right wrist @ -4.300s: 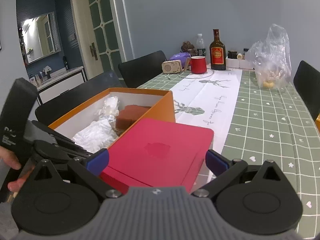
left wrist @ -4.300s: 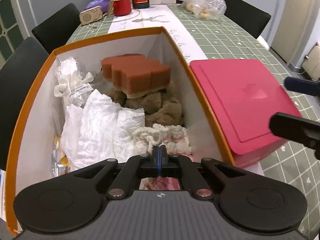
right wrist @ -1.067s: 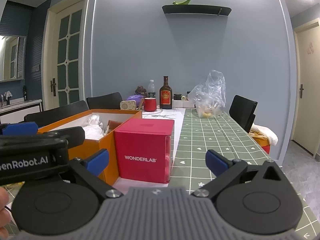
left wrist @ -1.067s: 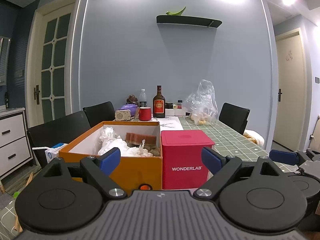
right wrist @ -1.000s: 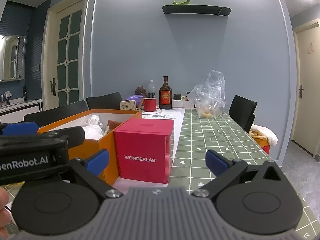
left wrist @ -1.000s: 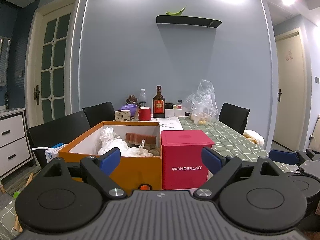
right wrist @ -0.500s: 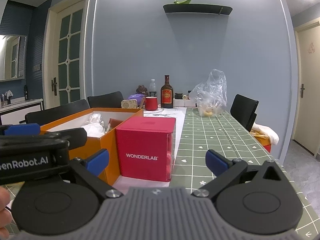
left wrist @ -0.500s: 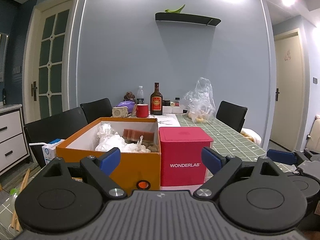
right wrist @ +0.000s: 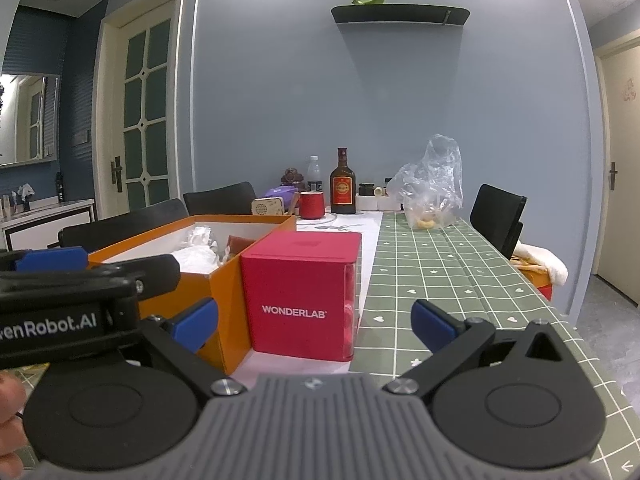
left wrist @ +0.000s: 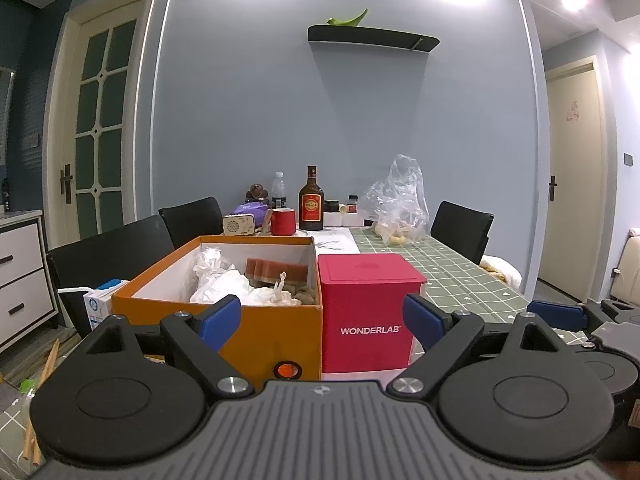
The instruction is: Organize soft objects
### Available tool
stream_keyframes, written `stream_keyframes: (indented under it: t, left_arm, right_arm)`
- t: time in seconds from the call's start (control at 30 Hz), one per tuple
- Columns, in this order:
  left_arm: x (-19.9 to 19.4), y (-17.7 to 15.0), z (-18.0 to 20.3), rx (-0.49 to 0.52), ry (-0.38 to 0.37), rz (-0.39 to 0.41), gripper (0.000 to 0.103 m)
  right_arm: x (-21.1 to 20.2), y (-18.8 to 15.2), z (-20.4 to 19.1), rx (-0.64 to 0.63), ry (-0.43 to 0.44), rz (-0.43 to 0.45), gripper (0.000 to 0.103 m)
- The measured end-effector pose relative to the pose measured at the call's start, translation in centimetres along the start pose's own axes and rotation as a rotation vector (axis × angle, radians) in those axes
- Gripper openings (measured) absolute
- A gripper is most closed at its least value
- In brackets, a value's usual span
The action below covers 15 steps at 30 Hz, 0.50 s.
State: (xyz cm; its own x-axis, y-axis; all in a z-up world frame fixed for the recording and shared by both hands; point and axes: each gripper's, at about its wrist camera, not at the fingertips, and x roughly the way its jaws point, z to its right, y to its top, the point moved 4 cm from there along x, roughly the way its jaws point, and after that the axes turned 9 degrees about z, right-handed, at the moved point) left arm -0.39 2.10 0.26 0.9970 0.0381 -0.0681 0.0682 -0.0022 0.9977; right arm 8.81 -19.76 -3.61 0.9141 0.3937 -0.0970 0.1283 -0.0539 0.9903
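An orange box [left wrist: 240, 322] stands on the table, open on top, also in the right wrist view [right wrist: 224, 308]. It holds soft objects: white crumpled cloths [left wrist: 224, 286], a brown sponge [left wrist: 276, 270] and brown fabric. A red WONDERLAB box [left wrist: 370, 312] with its lid on stands against its right side, also in the right wrist view [right wrist: 300, 300]. My left gripper [left wrist: 322, 320] is open and empty, held back from the boxes at table height. My right gripper [right wrist: 314, 322] is open and empty, to the right of the left one.
At the far end of the table stand a dark bottle [left wrist: 311, 200], a red mug [left wrist: 282, 222], a small radio [left wrist: 240, 225] and a clear plastic bag [left wrist: 398, 204]. Black chairs [left wrist: 112, 252] flank the table. The green checked tablecloth [right wrist: 440, 276] runs along the right.
4.3 s ago my left gripper was shut inside the orange box over the cloths. Both grippers have since pulled back low at the table's end. In the last second they lifted slightly.
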Motion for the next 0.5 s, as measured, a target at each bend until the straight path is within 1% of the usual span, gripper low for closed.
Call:
stream_keyframes:
  t: [0.13,0.5]
  left_arm:
    - [-0.05,0.01,-0.04,0.007,0.008,0.011,0.103]
    - [0.05,-0.13,-0.01,0.002,0.023,0.006,0.103]
  right_arm:
    - [0.05,0.00,0.01,0.003,0.002,0.000,0.100]
    - [0.31,-0.14,0.32,0.006,0.006,-0.005,0.100]
